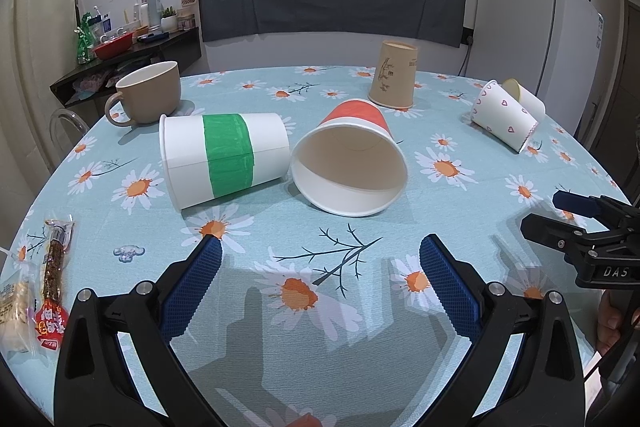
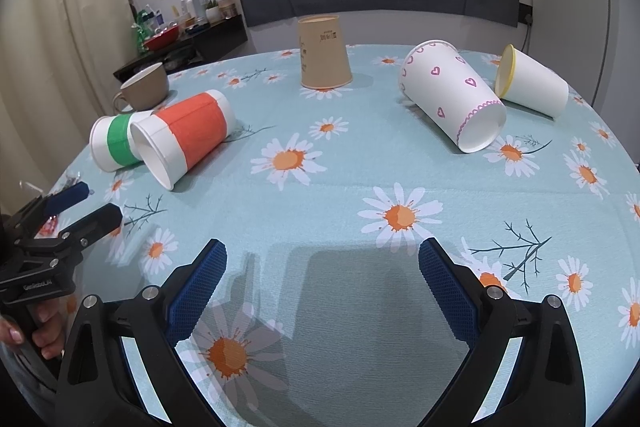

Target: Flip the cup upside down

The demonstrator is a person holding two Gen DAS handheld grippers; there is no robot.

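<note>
Several paper cups lie on their sides on the daisy tablecloth: a green-banded cup, a red-banded cup with its mouth toward me, a heart-print cup and a yellow-rimmed cup. A brown paper cup stands upside down at the back. My left gripper is open and empty, just short of the red and green cups. My right gripper is open and empty above the near tablecloth.
A beige ceramic mug stands upright at the back left. Snack packets lie at the table's left edge. A dark shelf with clutter and a white fridge stand behind the round table.
</note>
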